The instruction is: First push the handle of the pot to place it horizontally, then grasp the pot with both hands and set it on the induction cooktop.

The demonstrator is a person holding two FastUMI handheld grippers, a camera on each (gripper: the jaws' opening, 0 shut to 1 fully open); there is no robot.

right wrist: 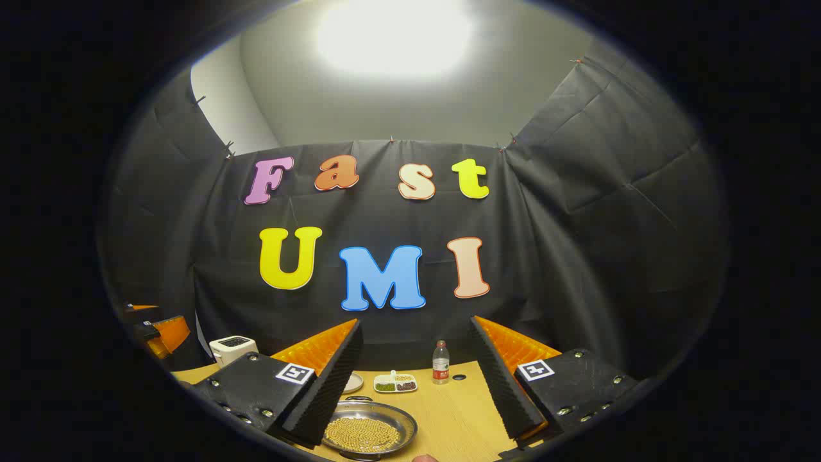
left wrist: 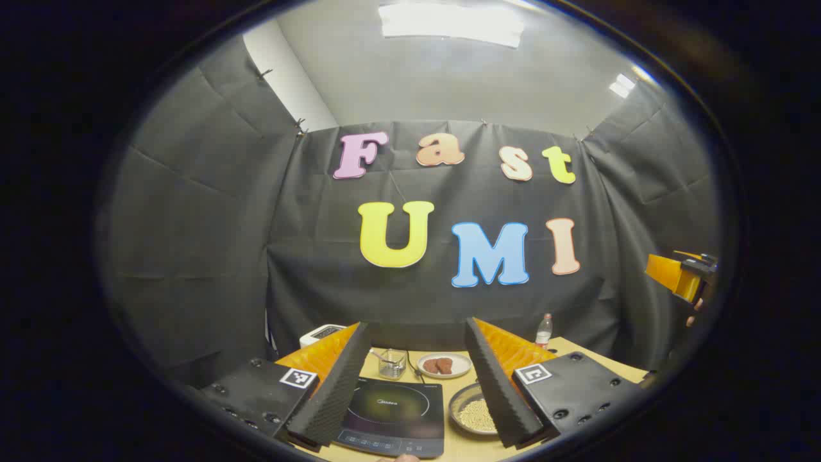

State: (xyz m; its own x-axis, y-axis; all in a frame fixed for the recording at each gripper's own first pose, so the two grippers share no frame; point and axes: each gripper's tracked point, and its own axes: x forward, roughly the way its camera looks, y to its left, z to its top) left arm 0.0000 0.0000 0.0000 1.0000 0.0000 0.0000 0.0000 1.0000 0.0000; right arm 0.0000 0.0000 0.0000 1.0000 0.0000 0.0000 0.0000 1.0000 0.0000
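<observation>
The left gripper is hovering above the near end of the wooden worktop, its fingers standing wide apart with nothing between them. Directly below it the black induction cooktop is lying flat, a row of touch controls along its near edge; a small logo is sitting on its glass, too small to read. Just to the right of the cooktop, the pot, a shallow metal pan filled with pale round beans, is resting on the worktop, partly hidden behind the left gripper's right finger. Behind the cooktop a clear glass cup with a spoon in it is standing, and beside that a plate carrying two brown pieces. Farther back, a white appliance is sitting to the cooktop's far left and a plastic bottle to its far right.

The right gripper is also hanging spread apart and empty, with the pot lying below it toward its left finger, not touching. Beyond the pot a small divided dish of green and dark beans is sitting, with the bottle just beside it, its label unreadable.
</observation>
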